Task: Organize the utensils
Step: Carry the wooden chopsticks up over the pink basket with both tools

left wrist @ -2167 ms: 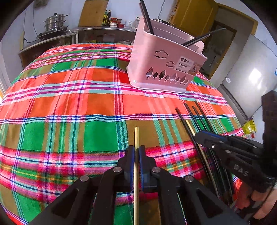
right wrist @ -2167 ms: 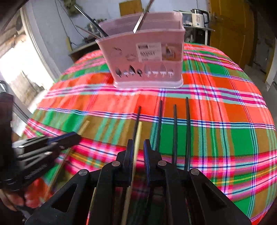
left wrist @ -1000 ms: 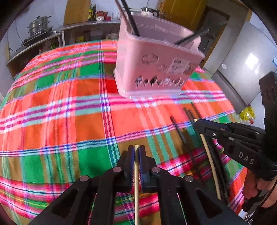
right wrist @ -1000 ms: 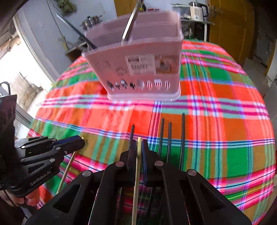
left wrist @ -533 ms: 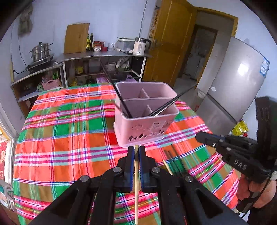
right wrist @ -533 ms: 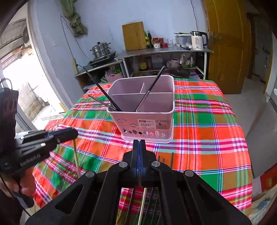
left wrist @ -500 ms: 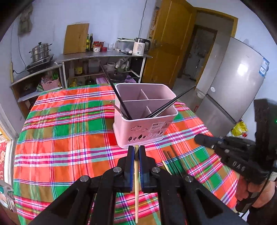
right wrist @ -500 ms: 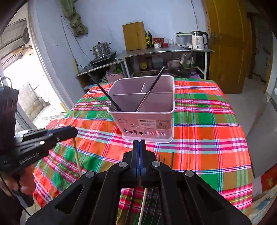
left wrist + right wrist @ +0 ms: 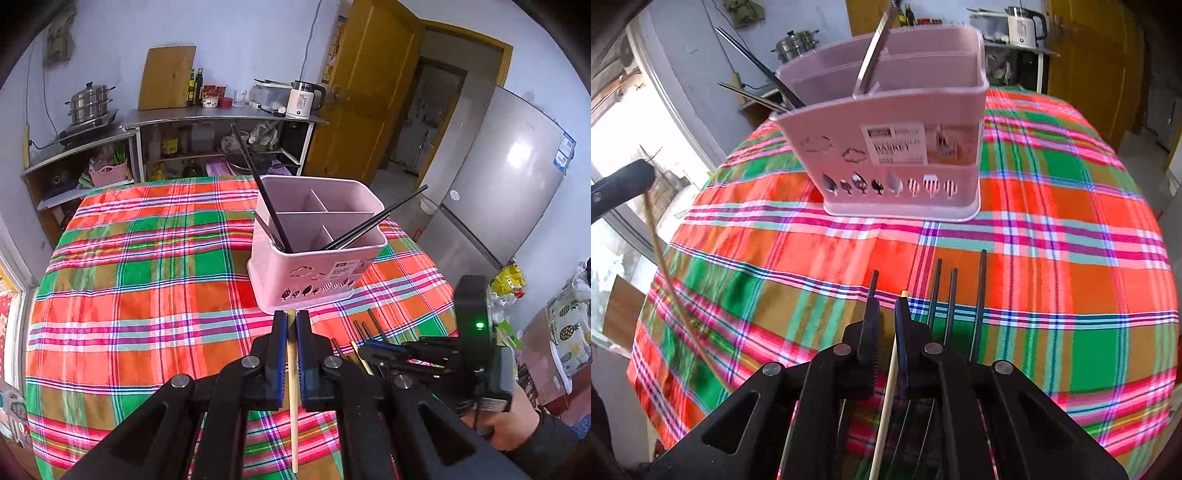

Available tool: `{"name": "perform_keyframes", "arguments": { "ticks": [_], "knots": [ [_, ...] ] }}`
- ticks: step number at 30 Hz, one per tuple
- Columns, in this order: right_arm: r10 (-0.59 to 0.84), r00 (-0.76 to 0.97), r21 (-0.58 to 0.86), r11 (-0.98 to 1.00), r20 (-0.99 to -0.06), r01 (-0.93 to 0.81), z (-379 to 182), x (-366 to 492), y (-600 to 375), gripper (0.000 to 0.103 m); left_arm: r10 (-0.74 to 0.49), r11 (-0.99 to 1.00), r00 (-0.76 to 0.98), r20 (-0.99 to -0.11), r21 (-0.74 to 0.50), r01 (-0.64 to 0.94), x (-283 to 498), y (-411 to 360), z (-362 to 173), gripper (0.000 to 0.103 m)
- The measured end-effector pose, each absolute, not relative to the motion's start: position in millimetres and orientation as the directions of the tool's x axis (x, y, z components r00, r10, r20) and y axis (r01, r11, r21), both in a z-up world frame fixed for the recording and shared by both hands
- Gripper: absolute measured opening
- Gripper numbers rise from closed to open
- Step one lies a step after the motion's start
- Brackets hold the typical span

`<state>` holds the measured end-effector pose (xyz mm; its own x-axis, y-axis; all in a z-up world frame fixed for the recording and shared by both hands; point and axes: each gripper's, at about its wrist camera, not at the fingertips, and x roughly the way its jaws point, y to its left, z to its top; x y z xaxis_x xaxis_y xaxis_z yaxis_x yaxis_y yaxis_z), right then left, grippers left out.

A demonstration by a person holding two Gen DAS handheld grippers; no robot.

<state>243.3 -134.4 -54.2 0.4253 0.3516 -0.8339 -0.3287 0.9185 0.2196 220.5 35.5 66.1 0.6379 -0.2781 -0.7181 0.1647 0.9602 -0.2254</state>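
Our left gripper [image 9: 291, 325] has its jaws nearly closed on a pale wooden chopstick [image 9: 293, 387], whose long axis runs straight along the fingers, tip pointing away from us toward the pink utensil basket [image 9: 314, 258]. The basket stands directly ahead on the far side of the plaid tablecloth [image 9: 147, 277], so we judge the coming move to be a lift forward and a tilt to drop the stick in from above. Our right gripper [image 9: 886, 314] is low over the cloth with its jaws a little apart around a second pale chopstick [image 9: 886, 398]; that stick lies against the right finger, with a clear gap on its left, so it is not clamped. Four black chopsticks [image 9: 979, 295] lie just beside it on the right, all pointing at the basket. In the right wrist view the basket looks nearer to this gripper, while the left is raised higher. Black chopsticks [image 9: 269, 206] already lean in the basket's compartments. Its label [image 9: 897, 146] reads "BASKET"; the smaller print is too blurred. The right gripper's lettering in the left wrist view is not legible.
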Motion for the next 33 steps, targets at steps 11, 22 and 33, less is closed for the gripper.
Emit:
{"name": "perform_keyframes", "arguments": {
  "ticks": [11, 22, 33],
  "knots": [
    [0.309, 0.383, 0.190, 0.929, -0.871, -0.318, -72, 255, -130, 0.008, -0.295, 0.955, 0.630, -0.718, -0.244, 0.168, 227, 37, 62, 0.005],
    [0.355, 0.431, 0.208, 0.912, -0.829, -0.352, -40, 250, -127, 0.005, -0.299, 0.954, 0.627, -0.719, -0.245, 0.174, 226, 36, 65, 0.005],
    [0.399, 0.605, 0.181, 0.903, -0.689, -0.389, 51, 225, -136, 0.005, -0.290, 0.957, 0.670, -0.684, -0.225, 0.185, 216, 29, 97, 0.005]
  ]
}}
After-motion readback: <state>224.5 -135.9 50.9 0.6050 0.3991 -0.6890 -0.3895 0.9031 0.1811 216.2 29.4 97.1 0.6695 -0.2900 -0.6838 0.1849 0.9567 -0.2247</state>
